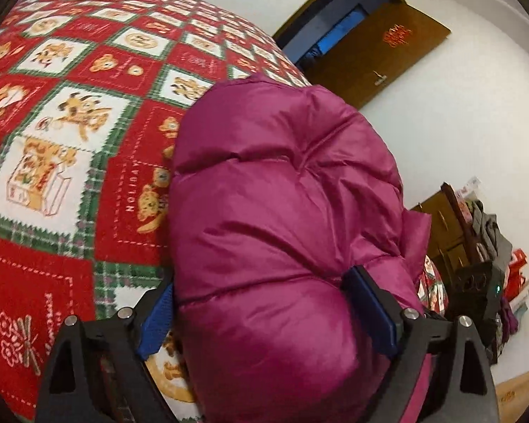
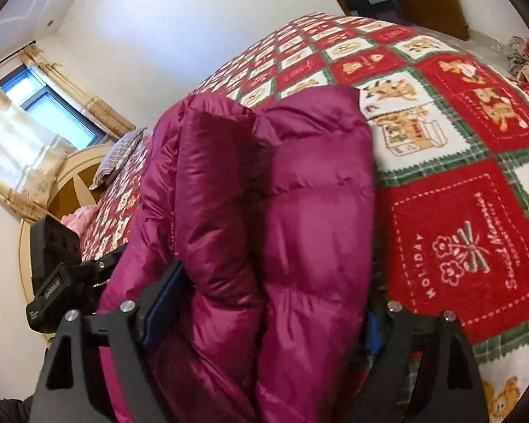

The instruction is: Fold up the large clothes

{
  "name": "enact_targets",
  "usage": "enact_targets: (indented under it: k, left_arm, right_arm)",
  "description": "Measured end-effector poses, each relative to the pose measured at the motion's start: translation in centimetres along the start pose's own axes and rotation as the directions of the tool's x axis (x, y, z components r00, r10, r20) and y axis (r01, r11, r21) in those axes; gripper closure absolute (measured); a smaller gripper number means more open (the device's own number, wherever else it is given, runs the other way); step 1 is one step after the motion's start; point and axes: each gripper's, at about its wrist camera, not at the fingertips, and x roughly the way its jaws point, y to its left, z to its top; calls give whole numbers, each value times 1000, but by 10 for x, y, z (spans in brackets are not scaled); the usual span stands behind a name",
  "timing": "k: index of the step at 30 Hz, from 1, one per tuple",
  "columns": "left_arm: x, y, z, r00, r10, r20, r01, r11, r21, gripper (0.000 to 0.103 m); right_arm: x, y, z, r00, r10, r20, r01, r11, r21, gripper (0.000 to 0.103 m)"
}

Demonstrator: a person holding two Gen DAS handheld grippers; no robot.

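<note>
We have the magenta puffer jacket point(image 1: 285, 211) bundled into a thick, folded roll that lies on the Christmas-patterned bedspread point(image 1: 70, 134), near the bed's edge closest to us. Taking the jacket as our landmark, the bedspread stretches away behind it and to one side, the brown door point(image 1: 381, 56) stands beyond its far end in the left wrist view, and the window point(image 2: 49, 112) with its curtains sits off past its left flank in the right wrist view.

Our left gripper point(image 1: 264, 303) straddles one end of the roll with its tongs spread wide. The blue pads point(image 1: 370, 306) sit at the fabric on either side, but the down bulges freely between them, so we judge they are not squeezing it. Our right gripper point(image 2: 264, 310) does the same at the other end: tongs spread, jacket bulk filling the gap, one pad point(image 2: 165, 299) against the shiny sleeve layer, with no clear pinch. We read both as released rather than gripping, though the puffy fabric makes contact hard to rule out.

We judge the folding itself to be nearly done, and this looks like the step of letting go or adjusting the finished bundle. The next move calls for drawing both grippers back without snagging the slippery shell, since trapped air may make the roll spring open. If it loosens, we would need to press it flat again before leaving it.
</note>
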Motion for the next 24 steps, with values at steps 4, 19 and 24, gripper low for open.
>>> enact_targets:
  k: [4,19,24]
  left_arm:
    - [9,-9,2,999,43,2,-43,996,78,10]
    - [-52,-17,-40,1000,13,16,-16,977,211,31]
    - [-68,-49,-48,997,-69,16,63,964,258,31]
  right_arm:
    - [10,6,4,1000,2,-14,-3,1000,-27,23]
    - [-24,42,-51,999,14,-32,-12,999,50,66]
    - [-71,47,-65,999,18,44,-21,998,63,67]
